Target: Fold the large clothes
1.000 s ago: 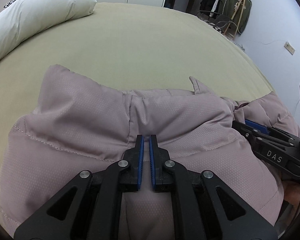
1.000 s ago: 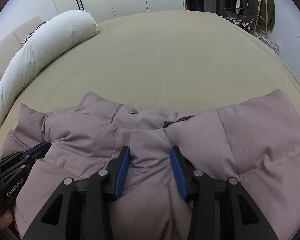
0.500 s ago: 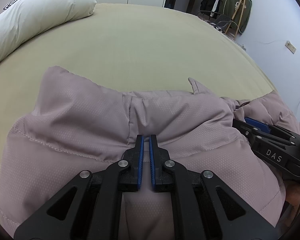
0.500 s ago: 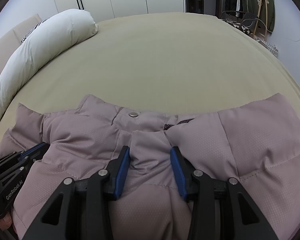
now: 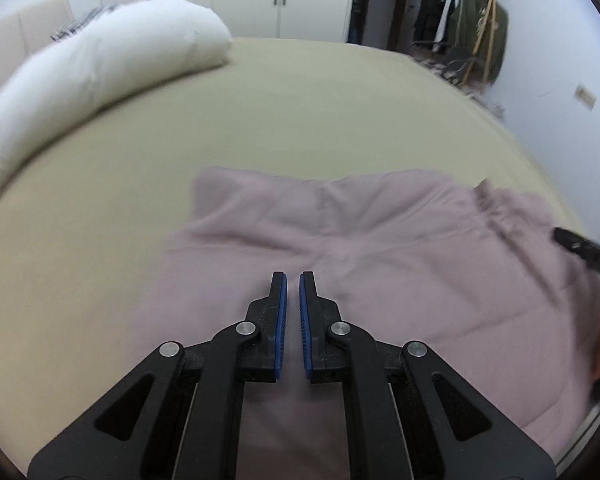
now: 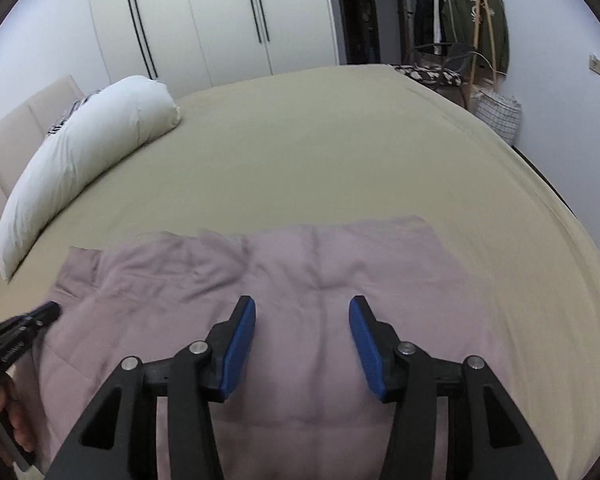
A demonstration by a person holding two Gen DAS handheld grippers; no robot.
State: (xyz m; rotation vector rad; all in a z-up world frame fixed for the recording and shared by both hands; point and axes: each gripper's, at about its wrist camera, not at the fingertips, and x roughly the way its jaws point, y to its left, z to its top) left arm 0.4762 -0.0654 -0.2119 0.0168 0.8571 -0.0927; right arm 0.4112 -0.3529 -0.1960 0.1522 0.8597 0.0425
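**Puffer jacket folded on the bed, both grippers above it**

Puffer jacket (image 6: 340, 280): one is counted, mauve-pink, quilted and padded, with a fine dotted weave and stitched seams, folded into a thick, roughly rectangular bundle. It is laid on the near part of one bed (image 6: 340, 152), which is covered by a smooth olive-beige sheet. One long white bolster pillow (image 6: 80, 160), soft and rounded, is seen at the far left against a padded beige headboard (image 6: 16, 132). White wardrobe doors with thin dark handles (image 6: 204, 20) and one wooden clothes rack hung with dark garments (image 6: 468, 16) are seen at the far side.

Two grippers are counted, each black with two blue ribbed pads. The left gripper (image 5: 293, 280) is clenched, its pads nearly touching, and no cloth is pinched between them; the jacket is seen just beyond and beneath its tips. The right gripper (image 6: 302, 306) is released and its jaws are opening; the jacket lies below the gap, untouched by the pads. The left wrist view is blurred.
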